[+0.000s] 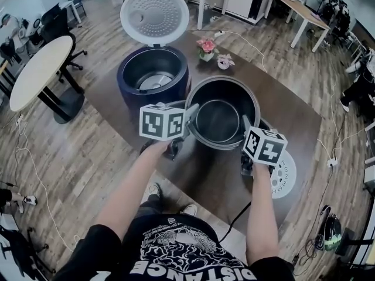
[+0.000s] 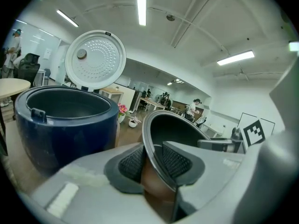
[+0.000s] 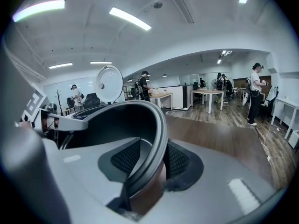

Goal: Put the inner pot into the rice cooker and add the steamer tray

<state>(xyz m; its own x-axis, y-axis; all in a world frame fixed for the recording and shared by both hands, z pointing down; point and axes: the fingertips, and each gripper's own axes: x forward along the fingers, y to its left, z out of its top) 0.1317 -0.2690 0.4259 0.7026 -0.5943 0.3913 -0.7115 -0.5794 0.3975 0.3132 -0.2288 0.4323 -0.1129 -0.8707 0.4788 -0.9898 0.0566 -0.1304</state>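
Open rice cooker (image 1: 153,75) on the counter (image 1: 290,117); left hand-held gripper (image 2: 152,161) clamped on the rim of the inner pot (image 1: 221,120), just beside the cooker; right hand-held gripper (image 3: 150,160) clamped on the opposite rim. Pot judged rigid, smooth, fairly heavy: pinch both rim sides

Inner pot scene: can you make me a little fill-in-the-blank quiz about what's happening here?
The left gripper and right gripper each clamp the inner pot by its ___.
The blue rice cooker has its lid ___.
The white steamer tray lies on the ___.
Missing words: rim; open; table.
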